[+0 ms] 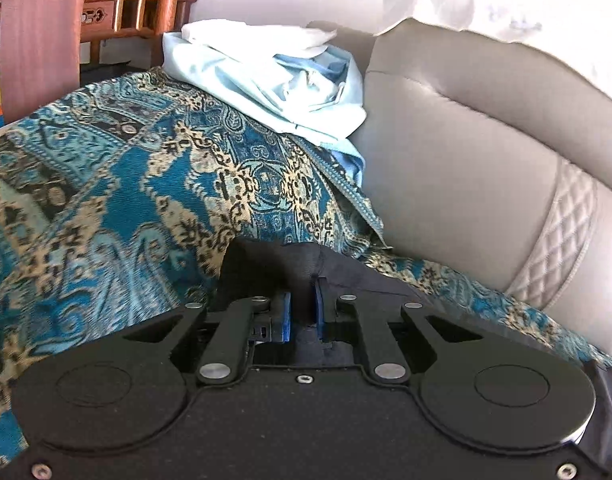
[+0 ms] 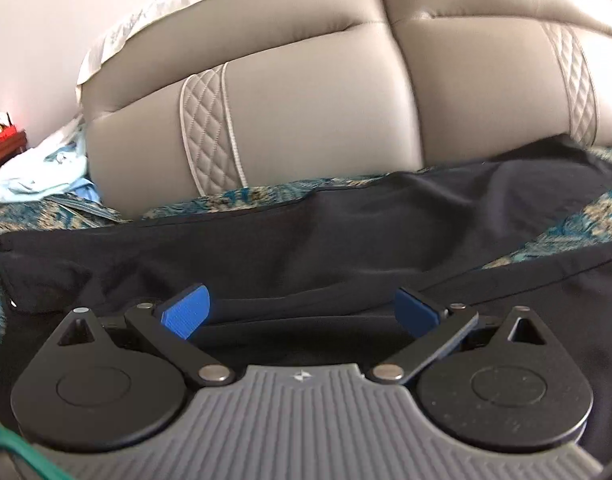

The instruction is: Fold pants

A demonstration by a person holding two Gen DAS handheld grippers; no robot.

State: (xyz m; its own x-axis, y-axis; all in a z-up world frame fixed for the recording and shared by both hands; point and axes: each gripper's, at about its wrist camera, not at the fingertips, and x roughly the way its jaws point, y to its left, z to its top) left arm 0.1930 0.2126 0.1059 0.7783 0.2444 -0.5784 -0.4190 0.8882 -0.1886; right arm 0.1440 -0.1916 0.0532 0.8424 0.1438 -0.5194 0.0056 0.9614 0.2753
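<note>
The black pants (image 2: 346, 224) lie spread across a sofa seat covered by a blue patterned throw (image 2: 578, 220). In the left wrist view my left gripper (image 1: 302, 312) is shut on a bunched edge of the pants (image 1: 277, 264), the dark cloth pinched between its blue pads (image 1: 285, 316) and lifted off the throw (image 1: 125, 184). In the right wrist view my right gripper (image 2: 301, 312) stands open just over the pants, its blue fingers (image 2: 185, 312) spread wide, with cloth lying below them and nothing pinched.
A heap of light blue and white clothes (image 1: 273, 80) sits on the throw at the far end of the seat. The grey leather sofa back (image 1: 486, 160) rises on the right. Wooden furniture (image 1: 37, 28) stands at the far left.
</note>
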